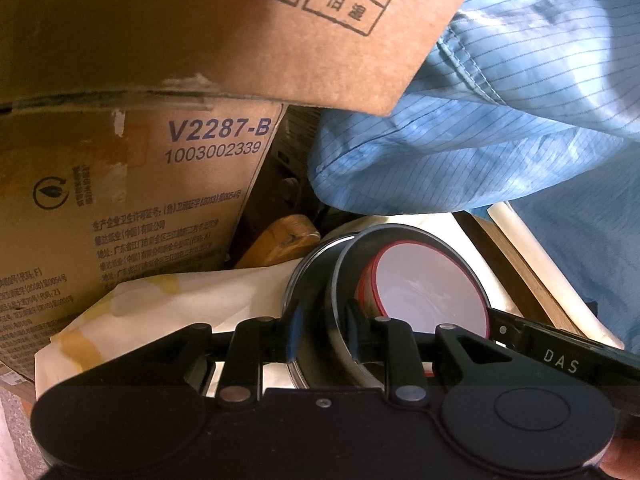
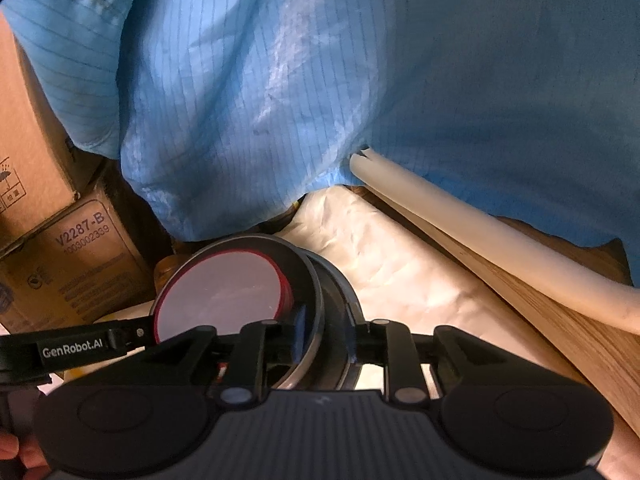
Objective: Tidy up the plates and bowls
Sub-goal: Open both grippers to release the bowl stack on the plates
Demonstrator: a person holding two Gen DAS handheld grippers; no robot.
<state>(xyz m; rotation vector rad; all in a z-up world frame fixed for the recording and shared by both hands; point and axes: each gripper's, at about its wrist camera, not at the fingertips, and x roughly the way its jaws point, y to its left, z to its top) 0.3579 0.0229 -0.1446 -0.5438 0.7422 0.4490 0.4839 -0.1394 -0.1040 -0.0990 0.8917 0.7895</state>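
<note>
A stack of dark bowls (image 1: 340, 280) is held on edge, with a red-rimmed white bowl (image 1: 424, 280) nested inside. My left gripper (image 1: 322, 330) is shut on the stack's rim from one side. My right gripper (image 2: 324, 334) is shut on the stack's rim (image 2: 316, 300) from the other side; the red-rimmed white bowl (image 2: 220, 292) shows to its left. Each gripper appears in the other's view: the right gripper (image 1: 560, 356) at lower right, the left gripper (image 2: 72, 350) at lower left.
Stacked cardboard boxes (image 1: 132, 184) stand to the left, also in the right wrist view (image 2: 76, 248). A person's blue striped coat (image 2: 320, 80) fills the background. White paper (image 2: 400, 272) covers a wooden surface (image 2: 568, 332) with a white roll (image 2: 480, 236).
</note>
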